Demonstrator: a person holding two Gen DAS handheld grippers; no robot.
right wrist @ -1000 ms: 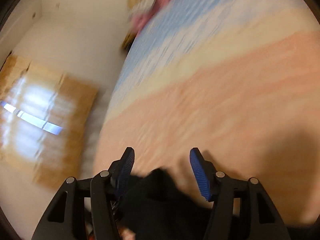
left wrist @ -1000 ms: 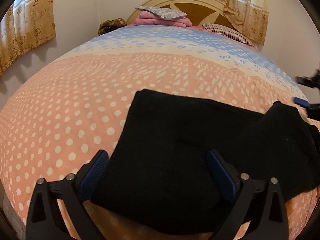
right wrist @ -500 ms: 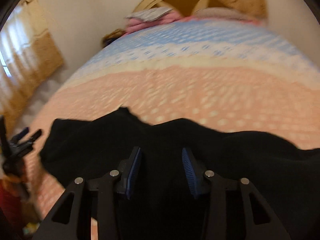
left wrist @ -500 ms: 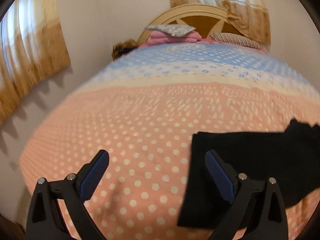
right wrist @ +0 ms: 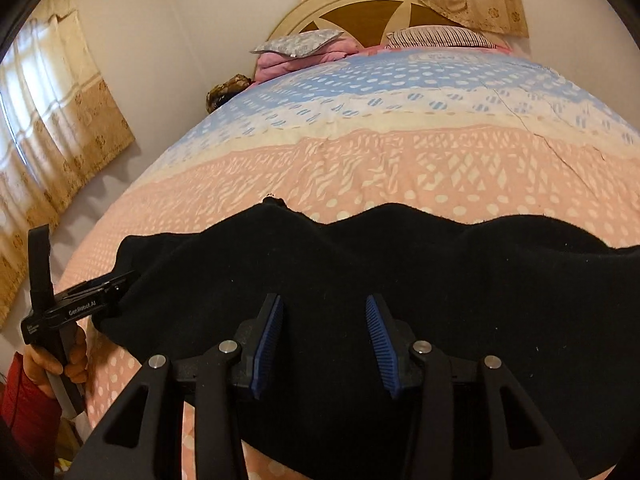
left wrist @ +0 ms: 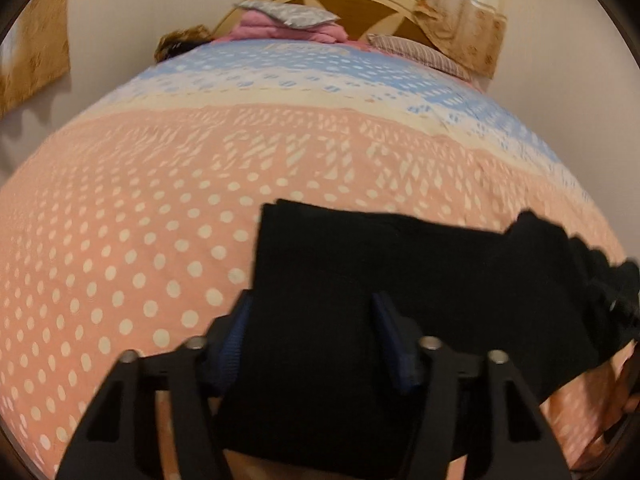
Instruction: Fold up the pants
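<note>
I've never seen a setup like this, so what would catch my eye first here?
Black pants sprawl across the near end of a pink dotted bedspread. Two black tools with blue pads reach over them: the left tool closing with cloth between its pads, the right tool above the middle. Pillows sit by the headboard.

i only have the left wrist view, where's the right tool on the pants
Observer: The right tool hovers over the near middle of the black pants. Its jaws are opening, with fabric showing between them.
Operator: far edge straight on that side
Observer: No, from the right wrist view it runs wavy, with a small tuft sticking up toward the left.
Operator: who's on my left tool
Observer: A hand with a red sleeve holds its handle. The left tool is closing with fabric between its jaws.
</note>
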